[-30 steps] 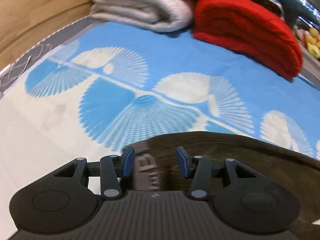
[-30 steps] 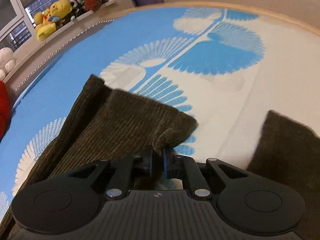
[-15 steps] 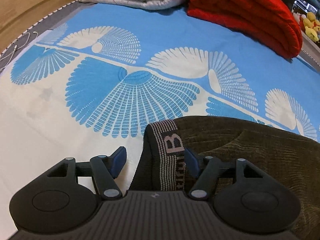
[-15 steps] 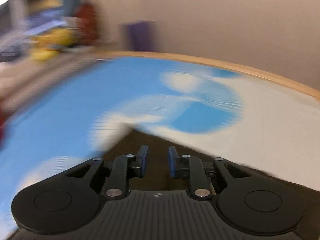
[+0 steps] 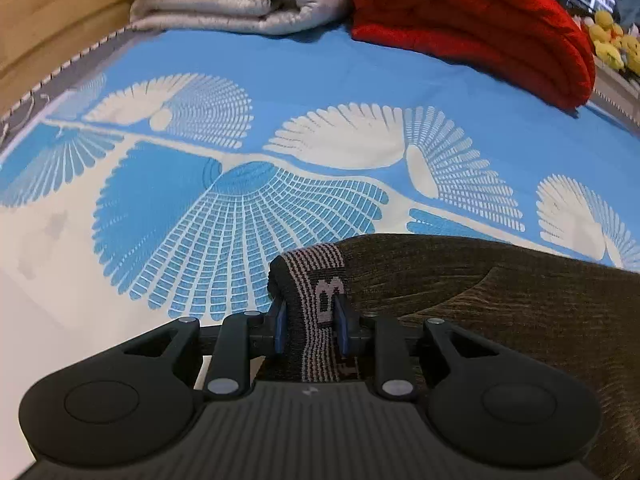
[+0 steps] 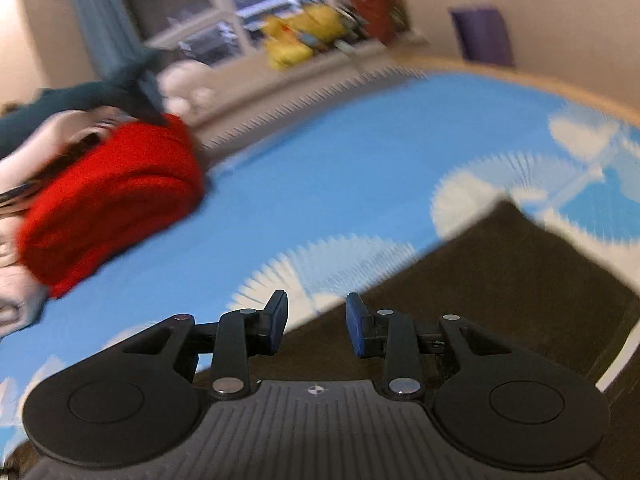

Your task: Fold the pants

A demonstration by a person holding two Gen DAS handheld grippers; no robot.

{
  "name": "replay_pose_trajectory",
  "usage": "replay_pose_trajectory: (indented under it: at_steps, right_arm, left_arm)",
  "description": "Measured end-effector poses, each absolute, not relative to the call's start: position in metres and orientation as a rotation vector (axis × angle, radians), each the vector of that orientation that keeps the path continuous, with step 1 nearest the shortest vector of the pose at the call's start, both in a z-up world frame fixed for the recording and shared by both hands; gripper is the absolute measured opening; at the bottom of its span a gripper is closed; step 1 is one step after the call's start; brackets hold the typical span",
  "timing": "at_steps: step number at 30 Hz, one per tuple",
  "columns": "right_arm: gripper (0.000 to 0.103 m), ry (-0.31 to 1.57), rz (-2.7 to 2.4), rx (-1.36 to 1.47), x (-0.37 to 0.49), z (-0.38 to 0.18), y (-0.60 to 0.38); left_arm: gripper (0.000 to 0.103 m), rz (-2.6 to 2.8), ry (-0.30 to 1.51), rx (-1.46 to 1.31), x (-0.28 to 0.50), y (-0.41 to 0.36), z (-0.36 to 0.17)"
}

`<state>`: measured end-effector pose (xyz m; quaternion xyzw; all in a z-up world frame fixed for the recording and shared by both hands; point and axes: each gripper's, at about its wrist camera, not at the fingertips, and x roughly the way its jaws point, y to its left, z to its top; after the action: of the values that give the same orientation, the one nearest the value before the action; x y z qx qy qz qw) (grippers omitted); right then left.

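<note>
Pants (image 5: 500,300) waistband now between closing left gripper (image 5: 310,326); previously beside.

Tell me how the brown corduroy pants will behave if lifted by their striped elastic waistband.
The brown corduroy pants will probably hang limp: they already lie draped in soft folds on the blue patterned bedsheet. The striped waistband, bunched between the closing left tongs, looks thick enough not to slip. The cloth may drag rather than slide.
</note>
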<state>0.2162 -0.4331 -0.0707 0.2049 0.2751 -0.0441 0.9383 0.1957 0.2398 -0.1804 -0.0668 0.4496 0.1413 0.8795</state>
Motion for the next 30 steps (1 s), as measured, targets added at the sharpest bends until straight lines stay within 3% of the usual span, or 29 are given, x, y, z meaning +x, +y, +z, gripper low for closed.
replay_pose_trajectory:
  at_steps: [6,14,19,22,25,27,30]
  right_arm:
    - [0.039,0.481,0.03,0.281,0.134,-0.007,-0.429]
    - [0.039,0.532,0.043,0.266,0.028,0.003,-0.459]
    - [0.039,0.605,-0.115,0.393,-0.017,-0.02,-0.512]
    - [0.039,0.648,-0.225,0.468,-0.039,-0.044,-0.547]
    - [0.039,0.711,-0.349,0.483,-0.053,-0.076,-0.569]
    - [0.039,0.784,-0.394,0.532,-0.058,-0.099,-0.584]
    - [0.039,0.917,-0.489,0.723,-0.066,-0.135,-0.612]
  left_arm:
    - [0.032,0.278,0.909,-0.304,0.161,0.249,-0.118]
    - [0.033,0.228,0.909,-0.423,0.027,0.261,-0.061]
    - [0.032,0.265,0.932,-0.521,-0.039,0.275,-0.11]
    - [0.031,0.33,1.126,-0.58,-0.045,0.281,-0.15]
    - [0.039,0.301,1.091,-0.62,-0.043,0.285,-0.151]
    - [0.051,0.309,1.125,-0.635,-0.041,0.285,-0.159]
    - [0.053,0.29,1.169,-0.704,-0.039,0.283,-0.169]
